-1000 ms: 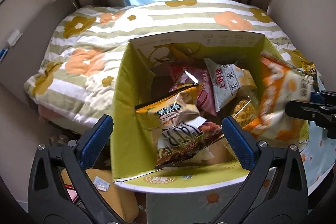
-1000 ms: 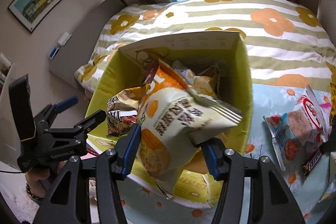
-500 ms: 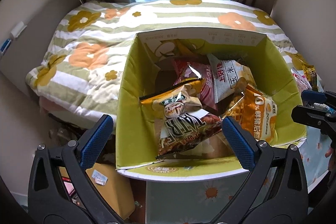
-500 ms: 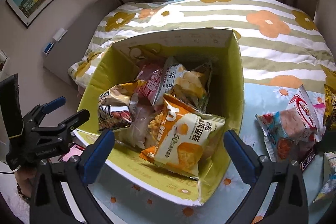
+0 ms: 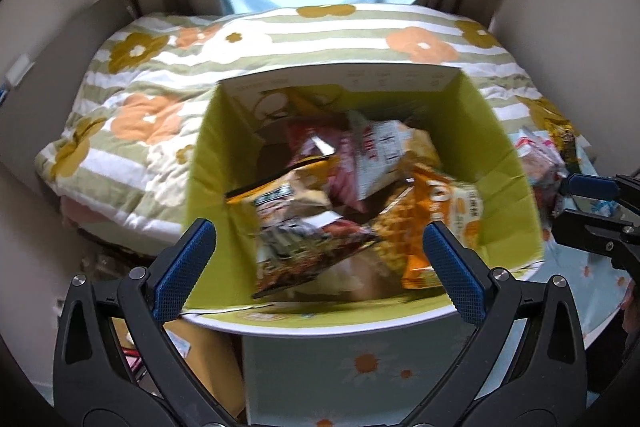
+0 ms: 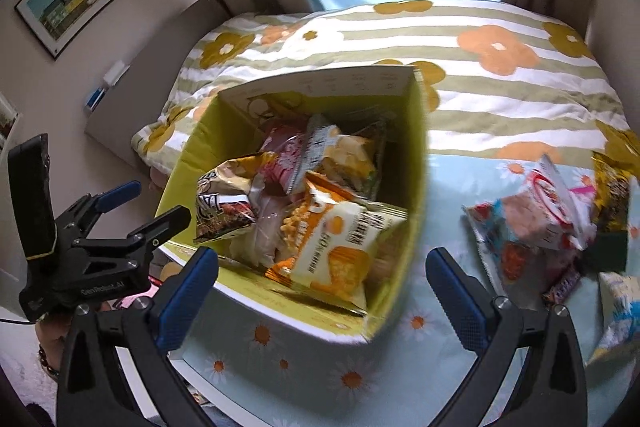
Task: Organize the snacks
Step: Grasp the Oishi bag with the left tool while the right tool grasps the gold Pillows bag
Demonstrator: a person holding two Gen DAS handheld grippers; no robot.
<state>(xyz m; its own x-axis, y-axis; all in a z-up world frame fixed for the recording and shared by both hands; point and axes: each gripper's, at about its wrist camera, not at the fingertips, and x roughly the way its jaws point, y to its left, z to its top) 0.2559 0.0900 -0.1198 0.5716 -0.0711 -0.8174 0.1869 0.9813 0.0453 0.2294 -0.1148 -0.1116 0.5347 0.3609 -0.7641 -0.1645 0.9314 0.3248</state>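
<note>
A yellow-green cardboard box (image 5: pixel 208 163) (image 6: pixel 416 163) stands open on the table and holds several snack bags. An orange and white bag (image 6: pixel 336 243) (image 5: pixel 444 211) lies at its near right side, next to a brown and red bag (image 5: pixel 304 247) (image 6: pixel 224 203). My left gripper (image 5: pixel 320 271) is open and empty over the box's near edge. My right gripper (image 6: pixel 322 287) is open and empty above the box's near right corner. Loose snack bags (image 6: pixel 532 219) lie on the table right of the box.
A striped floral quilt (image 5: pixel 160 87) covers the bed behind the box. The table has a light blue daisy cloth (image 6: pixel 424 331). A brown carton (image 5: pixel 200 367) sits below the table's left edge. Curtains and a window are at the back.
My right gripper opened and dropped the orange and white bag into the box, then drew back to the right. My left gripper stayed open and shifted slightly.
</note>
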